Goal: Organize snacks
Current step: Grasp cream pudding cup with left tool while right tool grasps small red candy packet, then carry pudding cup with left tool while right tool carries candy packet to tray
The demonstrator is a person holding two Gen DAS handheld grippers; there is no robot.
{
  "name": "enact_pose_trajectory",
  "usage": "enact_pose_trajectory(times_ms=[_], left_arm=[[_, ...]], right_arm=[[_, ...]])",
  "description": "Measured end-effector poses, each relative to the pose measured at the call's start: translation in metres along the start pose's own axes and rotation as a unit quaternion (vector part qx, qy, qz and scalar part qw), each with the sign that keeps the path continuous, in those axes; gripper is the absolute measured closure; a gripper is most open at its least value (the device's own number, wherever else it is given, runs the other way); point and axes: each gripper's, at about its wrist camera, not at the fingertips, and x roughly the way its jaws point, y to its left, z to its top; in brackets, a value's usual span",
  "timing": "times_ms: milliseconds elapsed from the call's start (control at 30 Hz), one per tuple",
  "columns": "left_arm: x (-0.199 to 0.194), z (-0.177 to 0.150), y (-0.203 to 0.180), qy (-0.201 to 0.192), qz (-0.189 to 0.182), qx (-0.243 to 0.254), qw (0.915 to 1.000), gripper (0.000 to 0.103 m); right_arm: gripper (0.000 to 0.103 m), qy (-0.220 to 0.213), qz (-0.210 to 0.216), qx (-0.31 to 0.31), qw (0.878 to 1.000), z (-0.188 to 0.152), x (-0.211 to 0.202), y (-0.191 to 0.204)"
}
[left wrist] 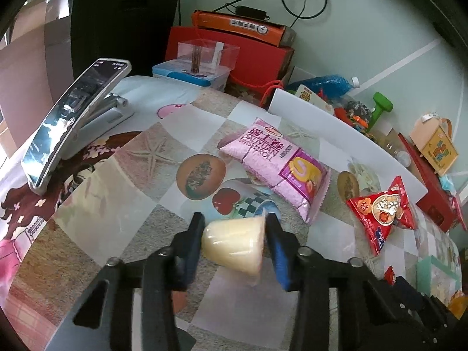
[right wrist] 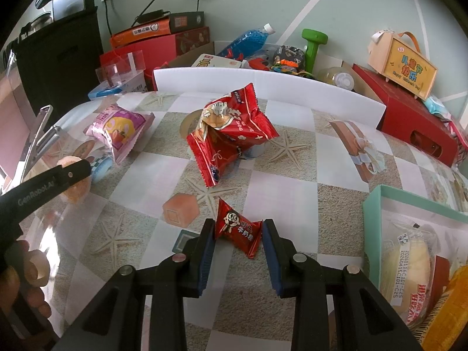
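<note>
My left gripper (left wrist: 235, 234) is shut on a pale yellow jelly cup (left wrist: 234, 242), held on its side just above the table. A pink Swiss-roll pack (left wrist: 275, 166) and a red snack bag (left wrist: 383, 210) lie beyond it. My right gripper (right wrist: 238, 234) has a small red milk candy (right wrist: 238, 234) between its blue pads; the jaws stand close on both sides of it. A crumpled red snack bag (right wrist: 228, 134) lies ahead, the pink pack (right wrist: 120, 128) to the left. The left gripper (right wrist: 73, 175) with the cup shows at the left in the right wrist view.
A teal box (right wrist: 371, 219) holding wrapped snacks stands at the right. A white board (right wrist: 263, 83) runs along the table's back, with red boxes, a blue bottle and toys behind it. A phone on a stand (left wrist: 67, 125) sits at the left.
</note>
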Motion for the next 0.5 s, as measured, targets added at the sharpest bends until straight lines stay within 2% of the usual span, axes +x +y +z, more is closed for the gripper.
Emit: enact_pose_trajectory(times_ms=[500], left_arm=[[-0.0011, -0.0002, -0.0011, 0.009, -0.008, -0.003, 0.9999, 0.063]], right_arm=[[0.072, -0.003, -0.003, -0.003, 1.0, 0.0004, -0.0019, 0.0011]])
